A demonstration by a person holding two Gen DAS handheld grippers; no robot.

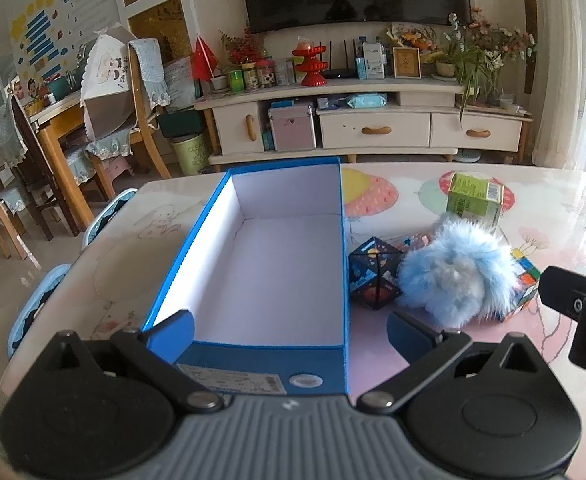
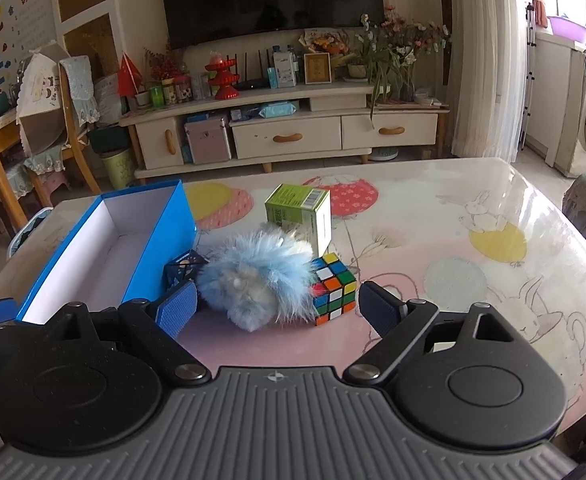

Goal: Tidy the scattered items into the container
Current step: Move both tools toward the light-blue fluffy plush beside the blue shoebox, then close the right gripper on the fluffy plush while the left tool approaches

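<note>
An open blue box (image 1: 285, 344) with a white, empty inside stands on the table; it also shows in the right wrist view (image 2: 161, 252). To its right lie a dark patterned cube (image 1: 373, 274) (image 2: 183, 268), a fluffy blue plush ball (image 1: 459, 276) (image 2: 257, 280), a Rubik's cube (image 1: 523, 284) (image 2: 335, 288) and a green carton (image 1: 475, 198) (image 2: 299, 216). My left gripper (image 1: 291, 332) is open, straddling the box's near end. My right gripper (image 2: 277, 310) is open, just in front of the plush ball and Rubik's cube.
The table (image 2: 473, 240) has a glossy patterned cover. Blue chairs (image 1: 41, 300) stand at its left side. A TV cabinet (image 1: 373, 120) stands beyond the far edge. The right gripper's body shows at the left wrist view's right edge (image 1: 585, 312).
</note>
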